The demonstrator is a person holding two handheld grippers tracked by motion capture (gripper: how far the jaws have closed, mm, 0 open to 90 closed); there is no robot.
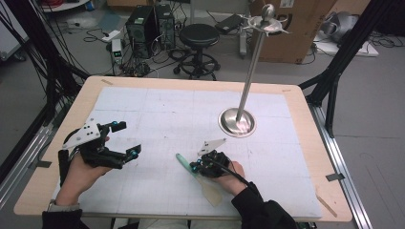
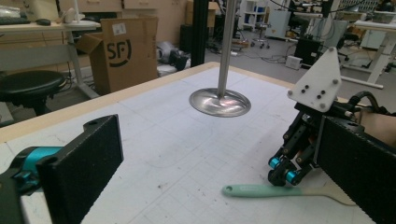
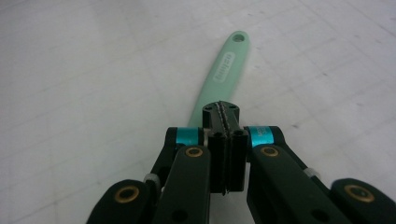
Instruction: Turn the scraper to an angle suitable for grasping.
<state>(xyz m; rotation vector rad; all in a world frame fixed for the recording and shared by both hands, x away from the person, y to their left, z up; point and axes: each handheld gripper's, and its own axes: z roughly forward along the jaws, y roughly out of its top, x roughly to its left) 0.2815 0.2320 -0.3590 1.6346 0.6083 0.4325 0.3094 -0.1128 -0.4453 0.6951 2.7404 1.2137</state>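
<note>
A spatula with a mint-green handle and a pale blade lies flat on the white mat, near the front middle. My right gripper is shut, its two jaws pressed together with nothing between them. Its tips sit right over the handle, roughly at mid-length; whether they touch it is unclear. From the left gripper view, the spatula rests just under the right gripper. My left gripper is held at the left of the mat, open and holding nothing, with its jaws wide apart.
A metal stand with a round base and a tall pole rises at the back right of the mat. Its top carries thin hooks. A stool and boxes stand on the floor beyond the table.
</note>
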